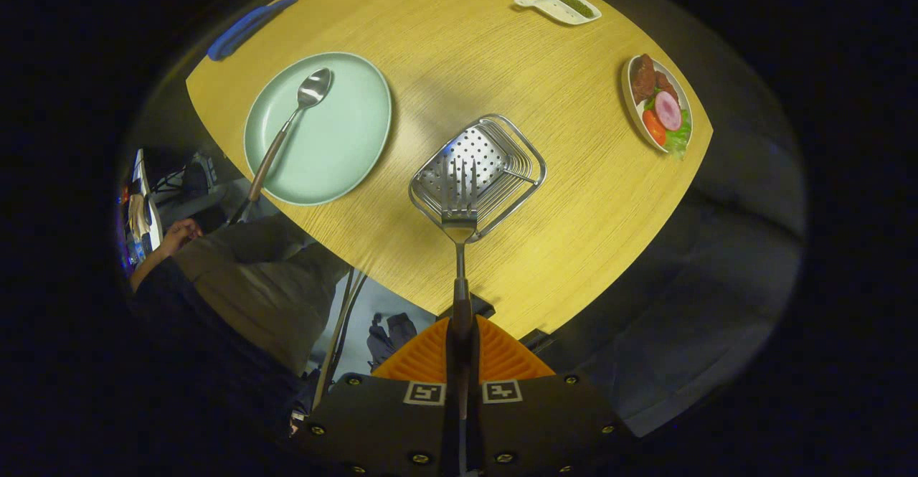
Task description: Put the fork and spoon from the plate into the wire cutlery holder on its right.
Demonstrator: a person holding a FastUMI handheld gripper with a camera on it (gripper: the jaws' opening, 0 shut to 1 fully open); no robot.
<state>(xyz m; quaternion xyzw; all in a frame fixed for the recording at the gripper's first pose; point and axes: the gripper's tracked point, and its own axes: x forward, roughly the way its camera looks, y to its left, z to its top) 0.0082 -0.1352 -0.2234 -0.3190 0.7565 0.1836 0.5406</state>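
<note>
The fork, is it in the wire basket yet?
Not yet. The fork is clamped in the gripper, tines pointing at the wire cutlery holder just beyond it.

A staged dining setup: wooden table [459,54] set with food dishes [658,104].

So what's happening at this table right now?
A person is working a hand-held gripper, which is shut on a fork by its handle. The fork hangs tines-first over the wire holder, just ahead of the fingers, not yet dropped in. The spoon lies on the green plate to the holder's left, waiting its turn. Two dishes of food sit farther off on the wooden table.
</note>
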